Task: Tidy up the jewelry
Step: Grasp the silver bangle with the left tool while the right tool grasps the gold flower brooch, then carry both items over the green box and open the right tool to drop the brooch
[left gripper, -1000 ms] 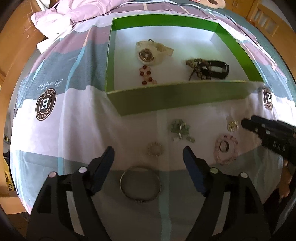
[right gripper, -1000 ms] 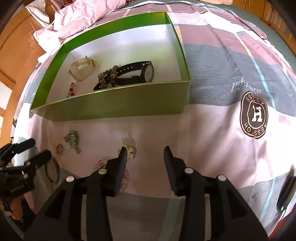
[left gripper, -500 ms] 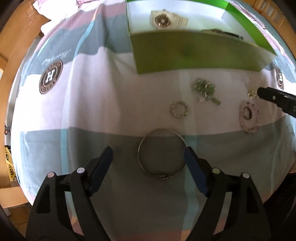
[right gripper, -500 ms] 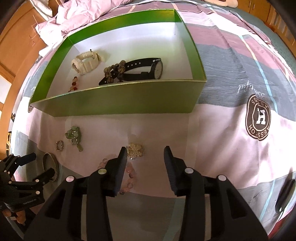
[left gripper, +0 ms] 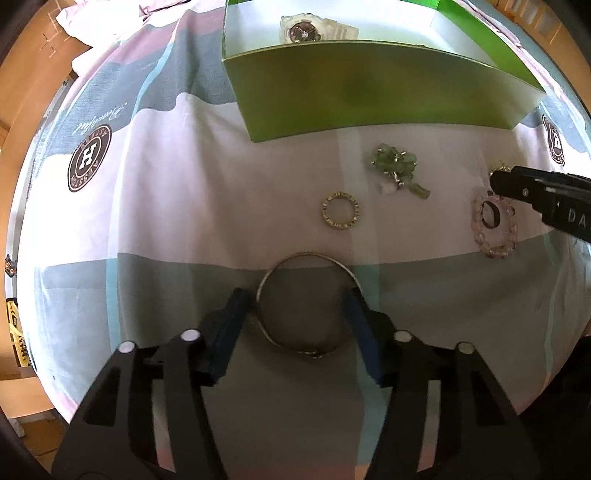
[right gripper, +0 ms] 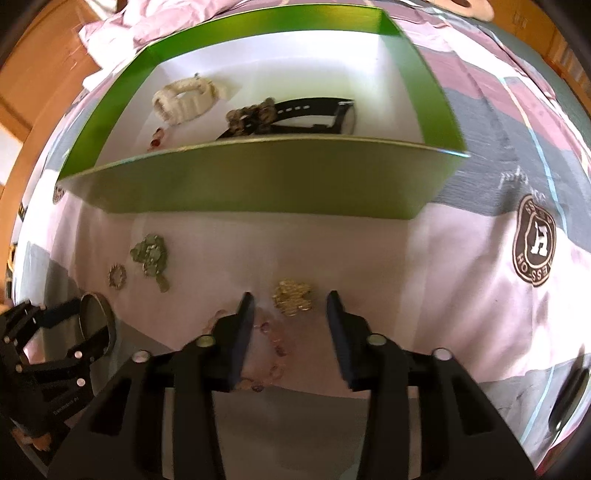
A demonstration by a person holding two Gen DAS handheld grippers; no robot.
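A green box [left gripper: 369,92] with a white floor lies on the bedspread and also shows in the right wrist view [right gripper: 258,184]. It holds a white watch [right gripper: 184,99], a black watch [right gripper: 314,114], a brown bead bracelet [right gripper: 251,116] and a red bead piece [right gripper: 157,138]. My left gripper [left gripper: 301,310] is open, one finger on each side of a silver bangle [left gripper: 306,301]. My right gripper [right gripper: 290,314] is open just before a gold brooch [right gripper: 293,297], above a pink bead bracelet [left gripper: 495,225]. A small gold ring [left gripper: 341,210] and a green stone cluster [left gripper: 397,168] lie between.
The bedspread [left gripper: 166,203] has pink, grey and white patches with round brown logos [left gripper: 88,158]. A crumpled pink quilt [right gripper: 122,22] lies beyond the box. Wooden furniture [left gripper: 26,74] edges the bed on the left.
My left gripper has moved forward and down and narrowed, so its fingers now flank the bangle. My right gripper has moved closer to the gold brooch.
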